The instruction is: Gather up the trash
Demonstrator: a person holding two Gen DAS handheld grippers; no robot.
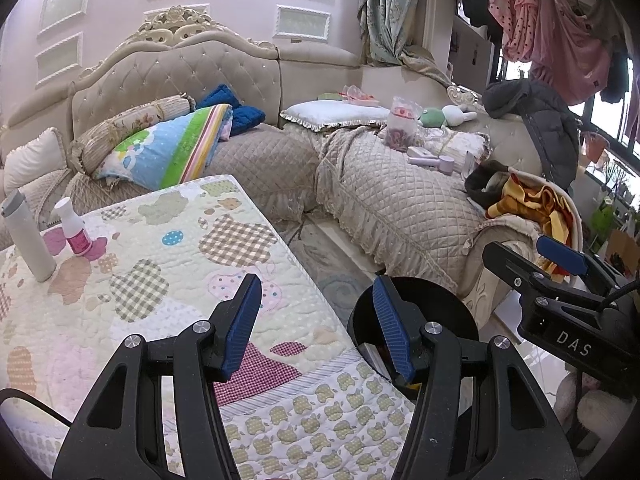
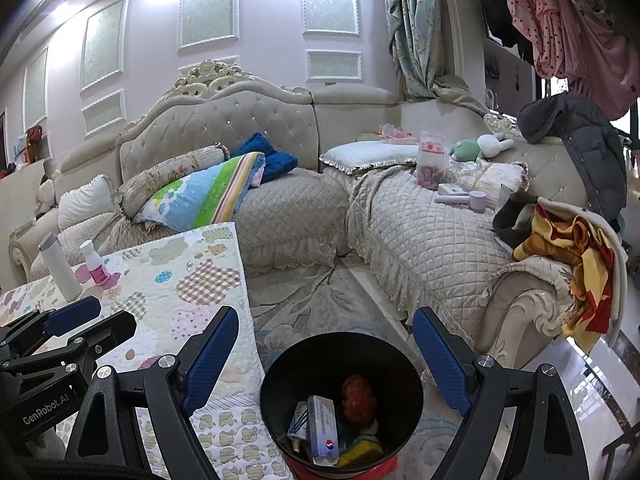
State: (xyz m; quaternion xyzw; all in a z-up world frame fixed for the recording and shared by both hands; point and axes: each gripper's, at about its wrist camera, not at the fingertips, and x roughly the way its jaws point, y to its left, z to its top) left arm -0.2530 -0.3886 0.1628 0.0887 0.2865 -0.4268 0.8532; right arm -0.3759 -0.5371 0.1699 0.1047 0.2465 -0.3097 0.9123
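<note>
Two grippers were up and both were empty. The left gripper hung over the near edge of the quilted table cover, jaws partly apart with nothing between the pads. The right gripper sat just beside it with jaws spread wide, directly above the black trash bin, nothing clamped either.

The bin stood on the floor rug, tight against the table's side, probably so scraps could go straight off the table edge into it. Inside it lay the collected trash: a white and blue carton, a red crumpled lump, something yellow at the bottom. A red base showed under the bin's rim, unclear what it was.

The table top looked mostly cleared. Only a white bottle and a small pink-labelled bottle stood upright at the far left corner, close together; they read as kept items rather than trash, but that was a guess.

The sofa behind carried loose things: a clear bag, a pink box and a pink device on the right section, plush toys, a folded blanket. Whether any of it counted as trash could not be told.

Judging by the open right jaws poised over a filled bin, the task was well along, possibly finished.
</note>
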